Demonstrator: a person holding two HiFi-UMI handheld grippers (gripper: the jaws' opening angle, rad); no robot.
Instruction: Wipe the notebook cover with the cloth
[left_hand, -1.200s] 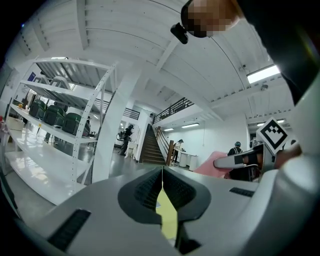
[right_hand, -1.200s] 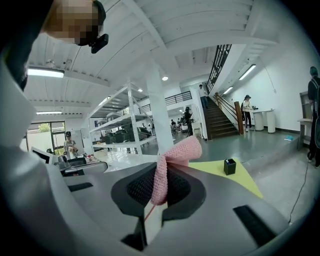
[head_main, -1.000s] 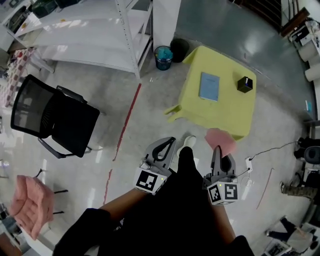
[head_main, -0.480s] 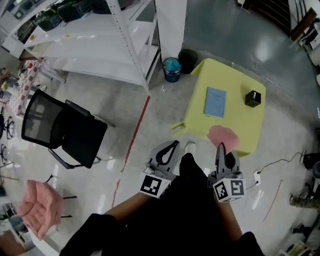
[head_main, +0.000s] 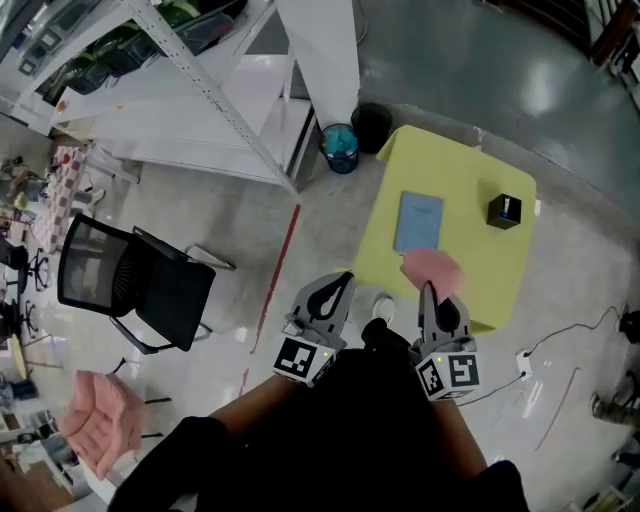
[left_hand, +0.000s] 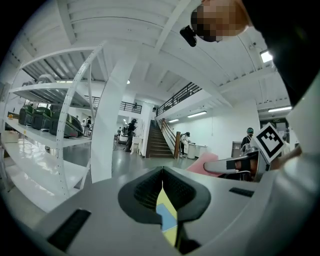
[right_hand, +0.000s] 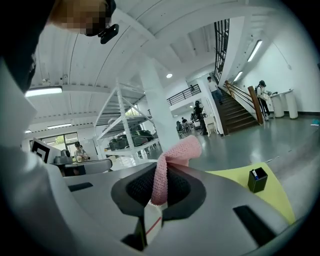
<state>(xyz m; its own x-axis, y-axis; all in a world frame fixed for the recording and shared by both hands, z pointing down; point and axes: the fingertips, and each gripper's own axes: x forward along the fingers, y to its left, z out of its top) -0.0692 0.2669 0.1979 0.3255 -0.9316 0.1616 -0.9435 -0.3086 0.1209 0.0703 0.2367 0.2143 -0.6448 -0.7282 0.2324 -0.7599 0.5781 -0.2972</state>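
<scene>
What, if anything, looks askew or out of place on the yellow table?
Nothing stands out. The notebook lies flat on the yellow table, apart from a black box; the cloth hangs pinched in the right gripper.

Yellow table (head_main: 480, 270): blue notebook (head_main: 419, 221) lies flat toward its left edge; small black box (head_main: 504, 211) near the far right corner.

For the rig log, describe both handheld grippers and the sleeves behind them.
The left gripper and right gripper match. Each has a light grey shell, black ribbed pads, and a marker cube at the rear with black-and-white squares. The sleeves are black.
</scene>
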